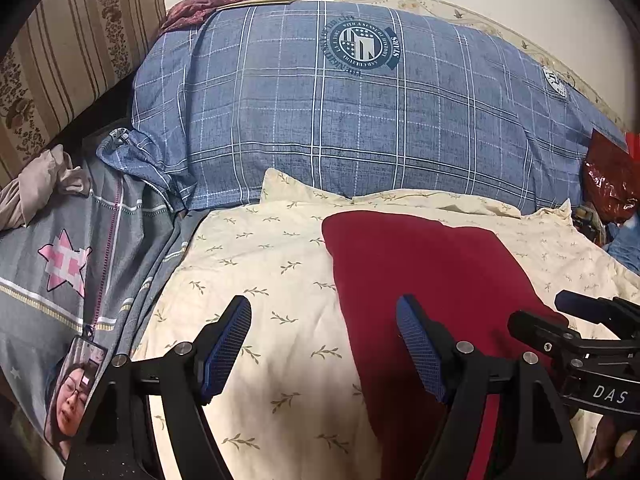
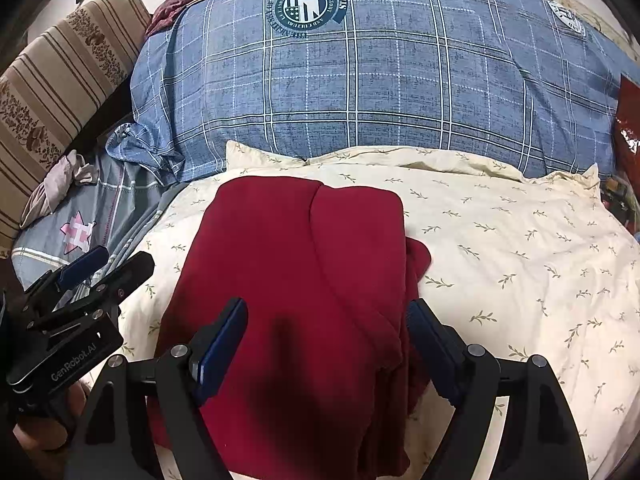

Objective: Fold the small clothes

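Note:
A dark red garment [image 2: 304, 280] lies partly folded on a cream leaf-print sheet [image 2: 520, 248]; it also shows in the left wrist view [image 1: 420, 272]. My right gripper [image 2: 326, 344] is open and empty, its fingers standing over the garment's near part. My left gripper [image 1: 324, 344] is open and empty above the sheet, at the garment's left edge. The right gripper shows at the right edge of the left wrist view [image 1: 576, 320], and the left gripper shows at the left of the right wrist view [image 2: 104, 268].
A large blue plaid pillow [image 1: 340, 120] lies behind the sheet. A grey star-print cover [image 1: 68, 264] with a phone [image 1: 74, 392] on it lies left. A striped cushion [image 1: 68, 48] stands far left. Red shiny packaging [image 1: 608, 184] sits at the right.

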Tool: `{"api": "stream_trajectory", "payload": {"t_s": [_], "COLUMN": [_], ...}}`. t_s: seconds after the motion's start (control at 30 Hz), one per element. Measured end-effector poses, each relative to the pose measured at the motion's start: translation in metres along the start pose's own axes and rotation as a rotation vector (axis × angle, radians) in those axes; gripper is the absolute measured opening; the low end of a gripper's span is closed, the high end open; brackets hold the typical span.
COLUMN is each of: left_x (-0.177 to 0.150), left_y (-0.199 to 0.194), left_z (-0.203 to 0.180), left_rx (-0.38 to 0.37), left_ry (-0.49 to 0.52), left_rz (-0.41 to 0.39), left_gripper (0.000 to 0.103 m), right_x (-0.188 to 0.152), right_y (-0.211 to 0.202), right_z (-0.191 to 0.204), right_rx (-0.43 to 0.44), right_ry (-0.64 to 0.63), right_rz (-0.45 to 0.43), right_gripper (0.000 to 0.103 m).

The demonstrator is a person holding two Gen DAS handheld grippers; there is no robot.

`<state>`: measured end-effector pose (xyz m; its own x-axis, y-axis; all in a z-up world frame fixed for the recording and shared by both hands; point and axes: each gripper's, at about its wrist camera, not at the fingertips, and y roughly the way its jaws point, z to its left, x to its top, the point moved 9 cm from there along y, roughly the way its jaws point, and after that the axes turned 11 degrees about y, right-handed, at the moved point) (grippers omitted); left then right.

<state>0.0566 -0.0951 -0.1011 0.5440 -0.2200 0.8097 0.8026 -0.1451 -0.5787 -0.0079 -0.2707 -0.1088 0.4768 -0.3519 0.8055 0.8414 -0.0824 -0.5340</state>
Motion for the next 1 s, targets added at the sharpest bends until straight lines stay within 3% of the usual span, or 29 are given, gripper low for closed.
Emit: {"api": "stream_trajectory", "payload": {"t_s": [1.0], "left_x": [-0.0009], "left_y": [0.0048], "left_z": [-0.0018], "left_rx": [0.005], "left_ry": [0.002], "left_rz": [0.015], "left_gripper": [0.075], "right_x": [-0.0043], "right_y": [0.0094], "right_z": [0.0032], "right_rx": [0.002], "right_ry": [0.001], "right_rz": [0.025], "right_gripper": [0.083]}}
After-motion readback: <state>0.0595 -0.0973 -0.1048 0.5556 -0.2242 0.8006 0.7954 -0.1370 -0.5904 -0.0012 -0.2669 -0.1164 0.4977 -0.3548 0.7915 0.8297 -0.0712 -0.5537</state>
